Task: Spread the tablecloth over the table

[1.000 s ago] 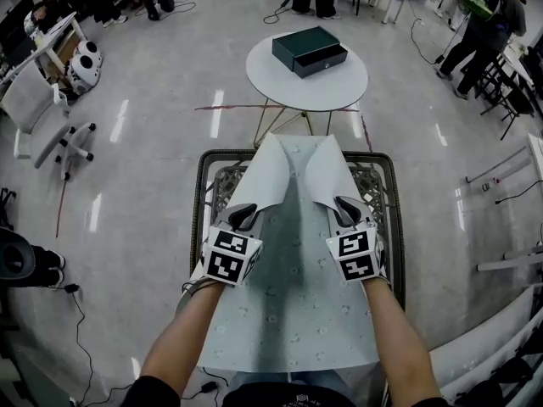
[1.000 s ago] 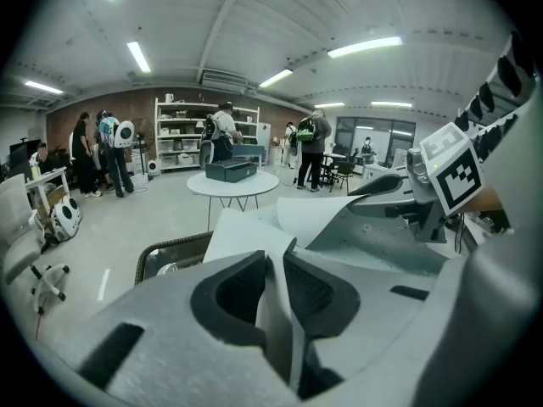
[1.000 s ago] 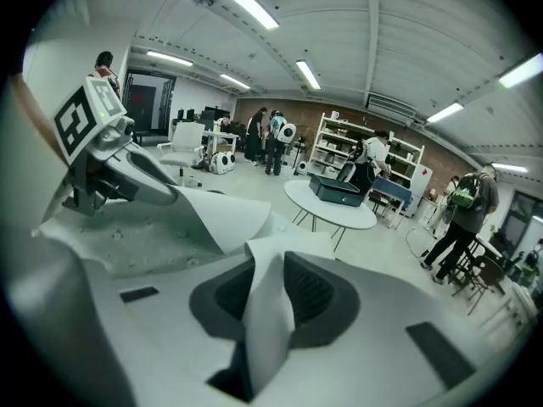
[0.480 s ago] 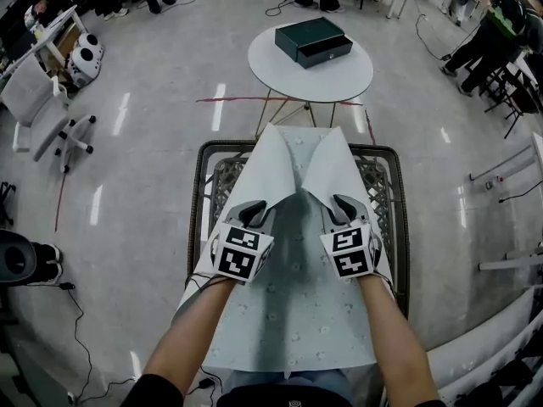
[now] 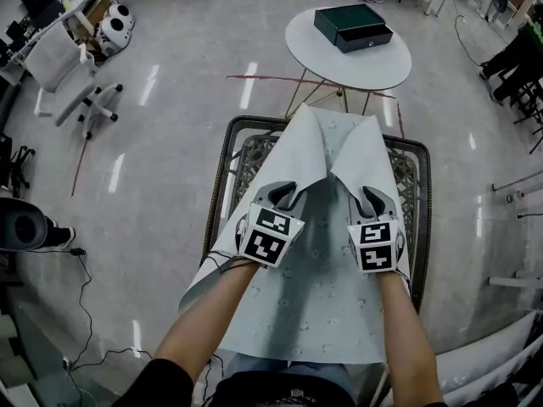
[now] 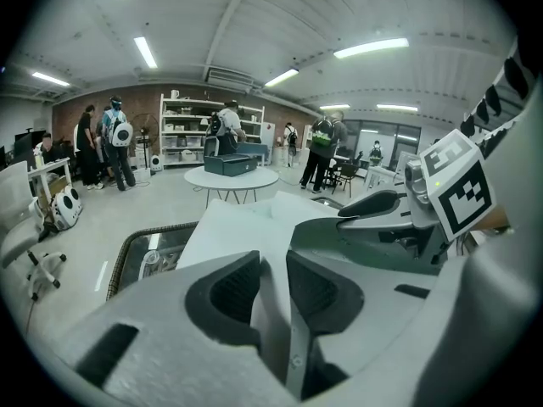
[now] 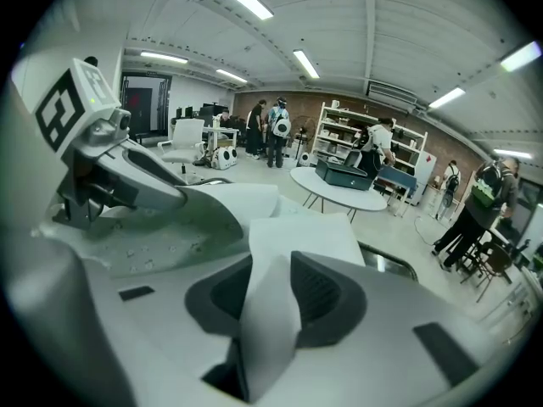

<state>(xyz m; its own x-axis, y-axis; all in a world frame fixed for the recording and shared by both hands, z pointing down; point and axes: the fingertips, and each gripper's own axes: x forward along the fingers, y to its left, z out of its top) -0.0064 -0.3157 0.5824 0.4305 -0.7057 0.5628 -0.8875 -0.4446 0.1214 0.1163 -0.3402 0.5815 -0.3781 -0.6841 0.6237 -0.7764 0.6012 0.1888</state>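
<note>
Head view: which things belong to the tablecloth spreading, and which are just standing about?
In the job: tablecloth; wicker-rimmed table under it; left gripper and right gripper, whose jaws have just been opening, cloth between each.
Standing about: round white table; dark green box on it; white office chair.

tablecloth (image 5: pixel 318 303) on table (image 5: pixel 222 176), round table (image 5: pixel 339 62) behind, box (image 5: pixel 352 25) on it

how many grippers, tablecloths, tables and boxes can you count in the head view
grippers: 2 (left gripper, right gripper)
tablecloth: 1
tables: 2 (wicker-edged table, round white table)
dark green box: 1
total: 6
</note>
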